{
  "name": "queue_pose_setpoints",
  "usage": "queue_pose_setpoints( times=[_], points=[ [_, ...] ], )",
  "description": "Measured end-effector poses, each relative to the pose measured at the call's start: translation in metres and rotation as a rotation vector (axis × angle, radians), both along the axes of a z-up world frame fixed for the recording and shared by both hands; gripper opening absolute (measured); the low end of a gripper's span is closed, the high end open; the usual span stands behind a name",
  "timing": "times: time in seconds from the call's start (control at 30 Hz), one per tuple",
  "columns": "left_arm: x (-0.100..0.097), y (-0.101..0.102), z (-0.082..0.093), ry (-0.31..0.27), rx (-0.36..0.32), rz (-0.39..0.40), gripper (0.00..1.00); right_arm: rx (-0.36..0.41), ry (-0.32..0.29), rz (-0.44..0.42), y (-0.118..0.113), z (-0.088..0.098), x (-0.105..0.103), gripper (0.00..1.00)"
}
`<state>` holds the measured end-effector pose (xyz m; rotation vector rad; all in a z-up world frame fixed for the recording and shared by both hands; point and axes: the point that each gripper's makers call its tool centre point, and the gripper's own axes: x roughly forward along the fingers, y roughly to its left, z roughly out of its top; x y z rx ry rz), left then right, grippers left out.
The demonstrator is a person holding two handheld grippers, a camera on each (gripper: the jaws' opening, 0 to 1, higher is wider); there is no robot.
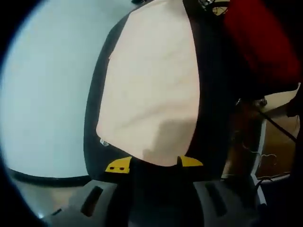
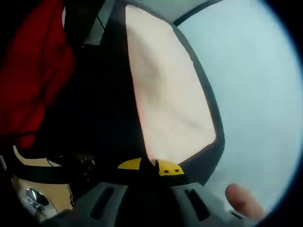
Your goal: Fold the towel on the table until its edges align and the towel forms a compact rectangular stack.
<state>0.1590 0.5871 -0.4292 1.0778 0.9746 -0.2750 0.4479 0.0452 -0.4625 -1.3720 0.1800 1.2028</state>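
Your left tongs (image 1: 154, 164) and right tongs (image 2: 150, 166) each pinch a towel (image 1: 151, 90) edge; folding remains unfinished.

Each camera sits just behind its own jaws, very near the pale peach towel (image 1: 149, 90) on the black mat (image 1: 208, 104). The left gripper view and the right gripper view face it from opposite ends, sharing towel (image 2: 170, 99), mat (image 2: 109, 118) and white table (image 2: 255, 94).
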Motion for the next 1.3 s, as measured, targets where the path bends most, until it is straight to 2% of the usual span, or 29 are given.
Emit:
queue_pose_setpoints(
  times=[0.13,0.27,0.33,0.4,0.53,0.73,0.83,0.9,0.97,1.03,1.1,1.23,1.3],
  points=[
    [-0.004,-0.002,-0.007,0.009,0.004,0.003,0.32,0.003,0.015,0.025,0.004,-0.005,0.001,0.08],
    [-0.007,-0.001,-0.01,0.015,0.011,0.012,0.32,-0.007,-0.03,0.052,0.007,-0.008,0.009,0.08],
    [-0.008,0.0,-0.01,0.016,0.019,0.015,0.32,-0.01,-0.025,0.063,0.008,-0.01,0.007,0.04],
    [-0.008,0.001,-0.009,0.014,0.025,0.015,0.32,-0.022,-0.05,0.094,0.007,-0.009,0.006,0.04],
    [-0.008,0.002,-0.007,0.007,0.013,0.028,0.3,-0.019,-0.058,0.117,0.006,-0.01,0.006,0.04],
    [-0.005,0.004,-0.004,0.006,0.041,0.018,0.3,-0.034,-0.02,0.093,0.007,-0.01,0.009,0.01],
    [-0.005,0.005,-0.001,0.006,0.055,0.011,0.3,-0.025,-0.029,0.075,0.007,-0.009,0.011,0.0],
    [-0.008,0.006,-0.002,0.026,0.08,0.006,0.3,0.027,-0.052,0.05,0.012,0.003,0.013,0.0],
    [-0.009,0.003,-0.006,0.044,0.089,-0.017,0.28,0.031,-0.041,0.043,0.012,0.006,0.011,0.0],
    [-0.008,0.001,-0.012,0.065,0.092,-0.029,0.27,0.047,-0.066,0.043,0.012,0.012,0.013,0.0],
    [-0.011,-0.003,-0.023,0.112,0.078,-0.054,0.26,0.077,-0.065,0.031,0.013,0.019,0.016,0.0],
    [-0.009,0.0,-0.034,0.137,0.095,-0.056,0.24,0.122,-0.052,-0.005,0.012,0.028,0.021,0.0],
    [-0.01,0.002,-0.038,0.164,0.124,-0.067,0.17,0.13,-0.053,-0.004,0.012,0.029,0.021,0.0]
  ],
)
